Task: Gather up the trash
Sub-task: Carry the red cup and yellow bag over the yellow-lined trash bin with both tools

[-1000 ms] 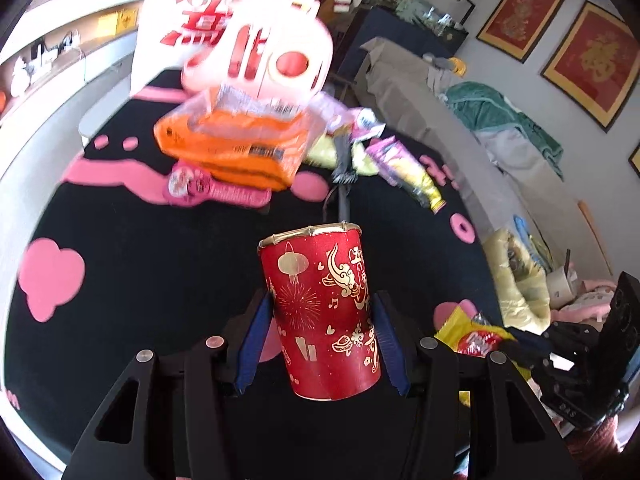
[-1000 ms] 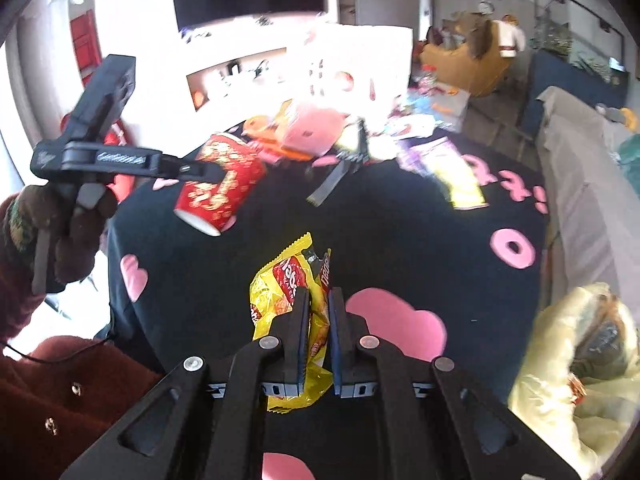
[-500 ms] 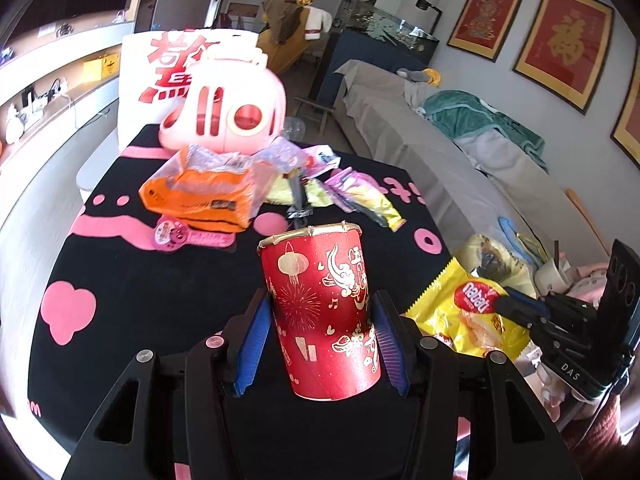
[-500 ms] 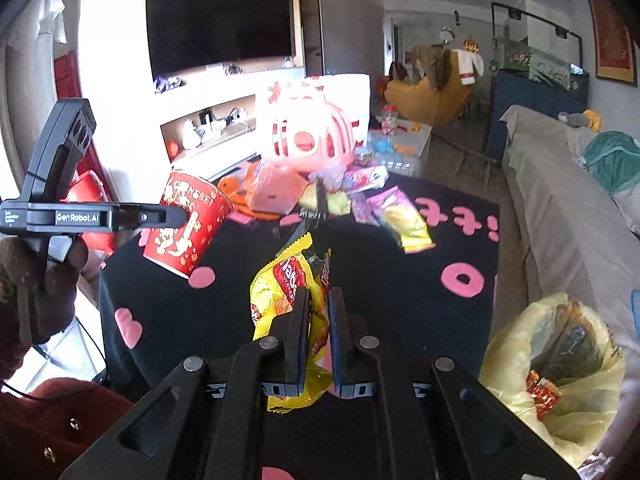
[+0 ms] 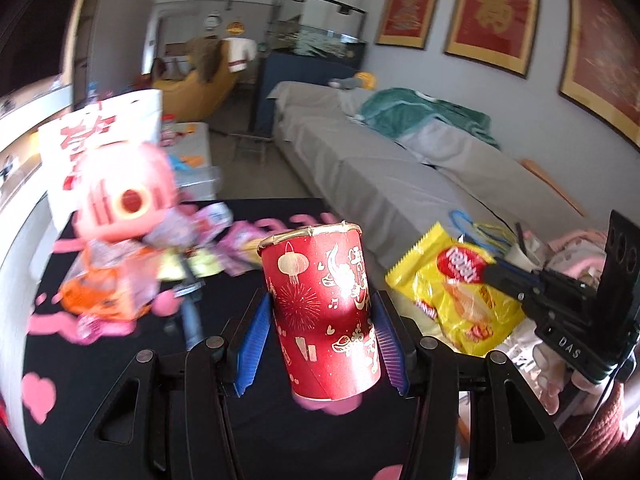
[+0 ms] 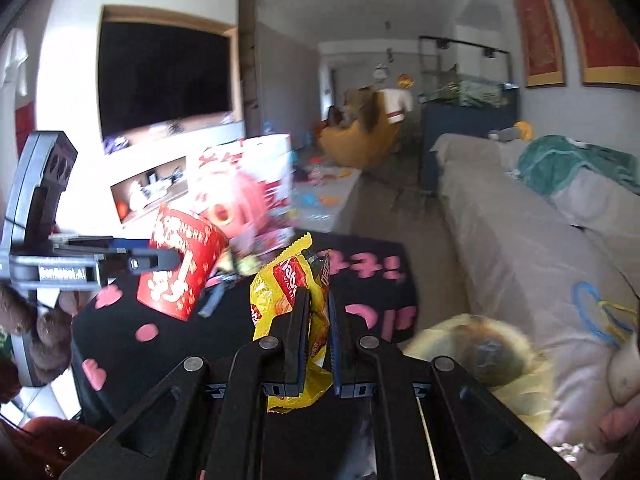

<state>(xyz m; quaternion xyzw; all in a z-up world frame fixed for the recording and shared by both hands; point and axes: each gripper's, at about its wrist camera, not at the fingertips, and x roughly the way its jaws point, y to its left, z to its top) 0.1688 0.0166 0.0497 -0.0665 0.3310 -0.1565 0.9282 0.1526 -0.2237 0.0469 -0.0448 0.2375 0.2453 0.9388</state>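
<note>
Left wrist view: the left gripper point(image 5: 320, 344) pinches a red cup point(image 5: 322, 312) between its blue pads, upright and lifted clear of the black tabletop point(image 5: 100, 360). The right gripper point(image 6: 316, 332) is pressed together on a yellow wrapper point(image 6: 288, 280), also held off the surface.

Progress: two pieces of trash are picked up and in transit; neither is yet deposited. A yellow bag point(image 6: 480, 356) sits low beside the sofa point(image 6: 500, 240), at the right of the right wrist view; it appears to be the trash receptacle, though motion blur prevents confirmation. Remaining on the tabletop: an orange packet point(image 5: 100, 288), pink and purple wrappers point(image 5: 236, 240), a pink toy point(image 5: 124, 200) and a dark utensil-like item point(image 5: 190, 312), all blurred. Which of these count as trash cannot be settled. Judged: early to middle stage.

Change from a second ago: both grippers have risen and swung toward the sofa side. The tabletop clutter, formerly filling the left view, now sits at its left edge. The wrapper, then low at the left view's right edge, now hangs level with the cup. Both grips are unchanged.
</note>
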